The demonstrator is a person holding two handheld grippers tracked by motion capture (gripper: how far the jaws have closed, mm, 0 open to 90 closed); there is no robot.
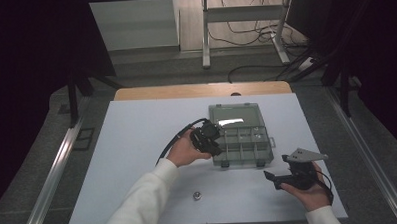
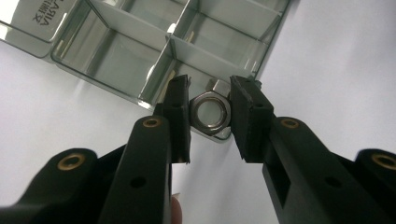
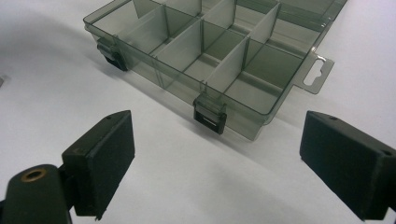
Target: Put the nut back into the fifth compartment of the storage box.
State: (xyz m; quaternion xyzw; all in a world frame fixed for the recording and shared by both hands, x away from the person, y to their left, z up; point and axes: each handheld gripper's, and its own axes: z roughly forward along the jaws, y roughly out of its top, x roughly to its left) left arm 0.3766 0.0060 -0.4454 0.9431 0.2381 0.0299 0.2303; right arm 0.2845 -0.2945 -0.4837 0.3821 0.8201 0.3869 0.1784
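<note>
A clear grey compartment box (image 1: 243, 163) lies open at the middle of the white table, its lid folded back. My left gripper (image 1: 209, 137) hovers at the box's left edge, shut on a steel hex nut (image 2: 211, 112); both pads press its flats, just above a corner cell of the box (image 2: 107, 84). A second nut (image 1: 196, 195) lies loose on the table near the front edge. My right gripper (image 1: 275, 180) rests low at the front right, open and holding nothing. Its wide-spread jaws (image 3: 219, 140) point at the box's front wall (image 3: 177, 86).
Two black latches (image 3: 210, 115) stick out from the box's front wall, and a hang tab (image 3: 317, 72) from its side. A wooden strip (image 1: 201, 90) borders the table's far edge. Cables and a metal frame stand on the floor beyond.
</note>
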